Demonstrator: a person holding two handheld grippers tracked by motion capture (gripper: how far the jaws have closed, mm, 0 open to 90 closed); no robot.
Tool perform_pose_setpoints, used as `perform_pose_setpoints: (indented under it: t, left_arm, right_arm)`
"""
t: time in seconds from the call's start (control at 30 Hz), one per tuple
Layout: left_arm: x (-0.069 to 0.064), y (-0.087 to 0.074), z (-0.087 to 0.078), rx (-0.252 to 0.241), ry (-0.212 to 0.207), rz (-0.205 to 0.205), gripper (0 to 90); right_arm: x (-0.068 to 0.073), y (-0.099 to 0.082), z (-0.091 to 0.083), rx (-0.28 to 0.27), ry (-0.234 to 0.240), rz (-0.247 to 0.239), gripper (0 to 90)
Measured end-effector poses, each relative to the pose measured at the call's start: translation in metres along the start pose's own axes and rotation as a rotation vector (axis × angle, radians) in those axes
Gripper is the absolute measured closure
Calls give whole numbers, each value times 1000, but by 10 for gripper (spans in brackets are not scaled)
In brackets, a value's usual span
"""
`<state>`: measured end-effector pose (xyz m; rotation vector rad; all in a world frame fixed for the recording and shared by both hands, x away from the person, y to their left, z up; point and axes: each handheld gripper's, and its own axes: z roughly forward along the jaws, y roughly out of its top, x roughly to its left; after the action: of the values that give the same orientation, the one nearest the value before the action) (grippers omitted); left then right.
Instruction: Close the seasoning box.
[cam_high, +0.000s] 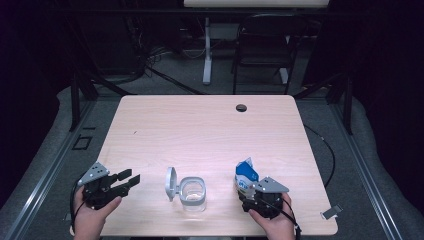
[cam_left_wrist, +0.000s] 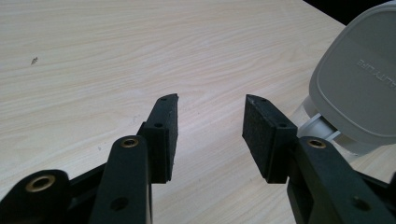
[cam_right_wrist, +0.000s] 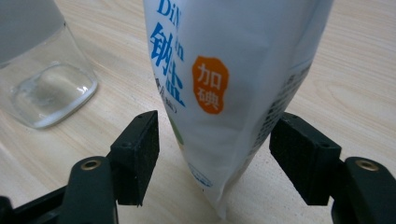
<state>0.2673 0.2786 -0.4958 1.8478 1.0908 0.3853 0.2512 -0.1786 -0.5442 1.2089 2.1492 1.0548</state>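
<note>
High view: pale wooden table (cam_high: 210, 125), person's two hands entering from the bottom edge, one gripper in each. Left gripper (cam_high: 131, 178) near the front left corner, held low over the wood, pointed toward the table's middle, jaws apart, nothing between them. Clear glass jar (cam_high: 193, 194) near the front edge, between the two grippers, upright, grey hinged lid (cam_high: 171, 183) flipped open and standing up on the jar's left side. White and blue salt bag (cam_high: 245, 175) upright on the wood to the right of the jar, top torn open. Right gripper (cam_high: 245, 196) right at the bag's base, grey three-cornered plate on top. Small dark round hole (cam_high: 241, 107) in the tabletop near the far edge. Dark folding chair (cam_high: 264, 47) on the floor beyond the table.

Left gripper view: both black pads (cam_left_wrist: 163, 135) spread wide over bare wood, grey lid (cam_left_wrist: 359, 88) close by at the right edge.

Right gripper view: salt bag (cam_right_wrist: 229, 93) standing between the two pads (cam_right_wrist: 140, 154), blue lettering and an orange patch on its face; small gap visible on each side, so neither pad pressing on the bag. Jaws apart, not clamped. Glass jar's base (cam_right_wrist: 49, 93) just beside, at upper left.
</note>
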Motion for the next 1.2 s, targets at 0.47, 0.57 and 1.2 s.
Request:
perform_pose_setpoints:
  t: [0.47,0.57,1.2]
  left_arm:
    - [1,-1,1,4,4,0,562]
    - [1,-1,2,3,4,0,563]
    - [5,-3,4,16,11,-10,562]
  right_arm:
    - [-2,-3,11,-73,4,7,335]
    - [-2,-3,11,-80,1,5,338]
    - [1,-16,25,-126,-17,11,345]
